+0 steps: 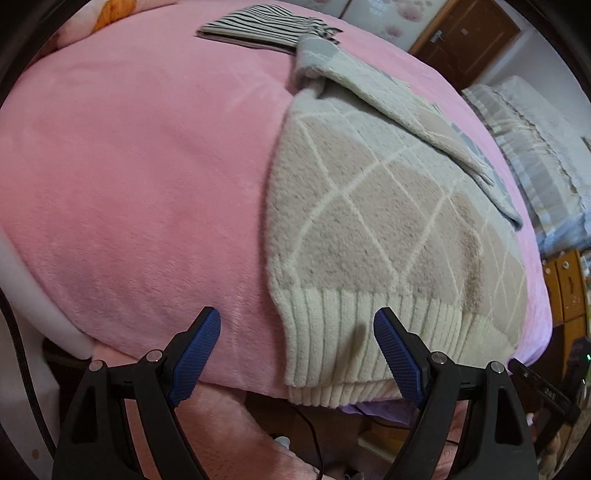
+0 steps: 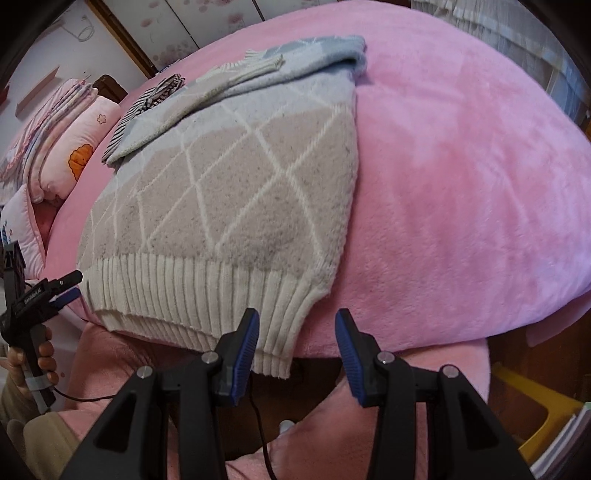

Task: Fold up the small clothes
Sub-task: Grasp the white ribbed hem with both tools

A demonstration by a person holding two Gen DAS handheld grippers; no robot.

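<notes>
Sweater (image 1: 373,221) flat on pink bed (image 1: 147,177); ribbed hem between gaping left tongs (image 1: 297,338), beside gaping right tongs (image 2: 297,332); no legible writing.

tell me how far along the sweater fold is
Done: both sleeves look folded in across the argyle sweater, and a striped garment lies folded behind it on the pink blanket. In hand: nothing; the left gripper and right gripper are open at the ribbed hem corners. Left: probably folding the hem up toward the collar.
</notes>
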